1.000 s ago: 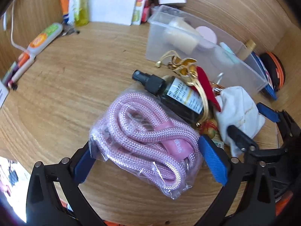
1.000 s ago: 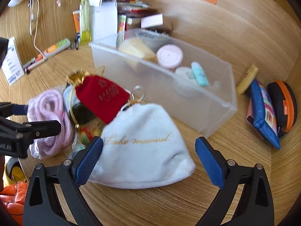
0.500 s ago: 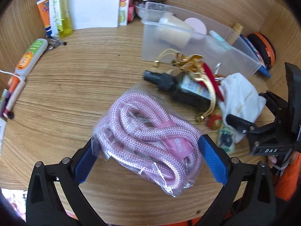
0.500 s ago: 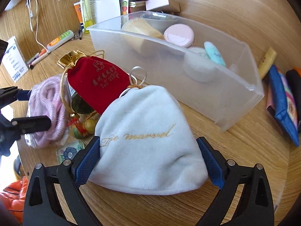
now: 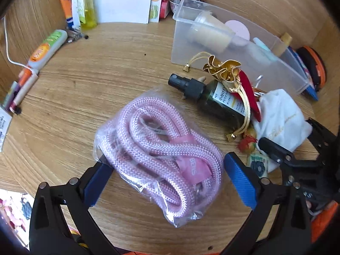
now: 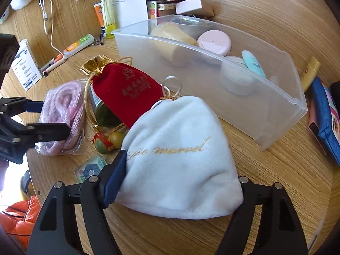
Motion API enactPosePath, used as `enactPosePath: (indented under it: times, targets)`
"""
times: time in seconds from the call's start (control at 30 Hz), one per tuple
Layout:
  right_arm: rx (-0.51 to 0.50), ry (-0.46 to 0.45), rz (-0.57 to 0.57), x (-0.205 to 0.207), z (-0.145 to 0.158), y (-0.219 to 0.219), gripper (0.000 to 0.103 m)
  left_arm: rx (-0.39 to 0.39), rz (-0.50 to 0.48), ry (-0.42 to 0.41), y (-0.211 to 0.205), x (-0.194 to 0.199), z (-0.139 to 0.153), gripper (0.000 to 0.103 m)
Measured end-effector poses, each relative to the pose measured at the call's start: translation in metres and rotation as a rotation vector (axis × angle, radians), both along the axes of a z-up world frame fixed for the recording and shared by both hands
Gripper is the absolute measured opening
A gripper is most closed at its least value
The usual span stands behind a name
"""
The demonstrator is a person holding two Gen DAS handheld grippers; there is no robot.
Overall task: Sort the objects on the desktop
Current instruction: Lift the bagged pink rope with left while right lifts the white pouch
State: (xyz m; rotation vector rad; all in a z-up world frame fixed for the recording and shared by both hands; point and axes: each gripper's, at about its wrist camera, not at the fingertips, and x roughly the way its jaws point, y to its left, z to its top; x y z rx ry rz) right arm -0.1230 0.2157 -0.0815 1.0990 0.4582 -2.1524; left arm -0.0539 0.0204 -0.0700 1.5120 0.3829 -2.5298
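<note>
A pink rope in a clear bag [image 5: 161, 148] lies on the wooden desk between the fingers of my left gripper [image 5: 167, 176]; the blue pads touch its sides. It also shows in the right wrist view [image 6: 63, 114]. My right gripper [image 6: 178, 182] is closed around a white velvet pouch [image 6: 180, 153] with gold lettering; the right pad is hidden under the cloth. The pouch also shows in the left wrist view [image 5: 280, 116]. A red velvet pouch [image 6: 127, 91] lies over a dark spray bottle [image 5: 214, 99]. A clear plastic bin [image 6: 255, 97] holds jars and tubes.
Behind the bin stand papers and tubes [image 5: 119, 0]. Pens and a marker [image 5: 46, 46] lie at the left. Blue and orange pouches [image 6: 323, 114] lie right of the bin. A small bead charm [image 6: 110, 140] and a card [image 6: 89, 170] lie near the pouch.
My right gripper has moved forward and closed in on the white pouch, which now bulges between its fingers. My left gripper has stayed around the bagged rope, shifting slightly.
</note>
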Motion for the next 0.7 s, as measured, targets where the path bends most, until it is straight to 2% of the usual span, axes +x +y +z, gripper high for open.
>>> enactPosePath:
  times: [0.17,0.27,0.53,0.57,0.7]
  targets:
    - [0.016,0.053,0.026,0.010,0.002,-0.003,0.059,-0.068,-0.024,0.026,0.010,-0.005,-0.004,0.103]
    - [0.015,0.066,0.034,0.013,0.001,-0.006,0.054,-0.151,-0.040,0.030,0.020,-0.010,-0.007,0.103]
    - [-0.031,0.055,0.044,0.015,0.004,-0.001,0.048,-0.161,-0.087,0.080,0.016,-0.010,-0.007,0.103]
    - [-0.036,0.053,0.043,0.016,0.004,0.000,0.048,-0.162,-0.085,0.088,0.017,-0.008,-0.006,0.099]
    - [-0.057,0.043,0.023,0.015,0.007,0.005,0.047,-0.161,-0.100,0.121,0.013,0.002,-0.002,0.073]
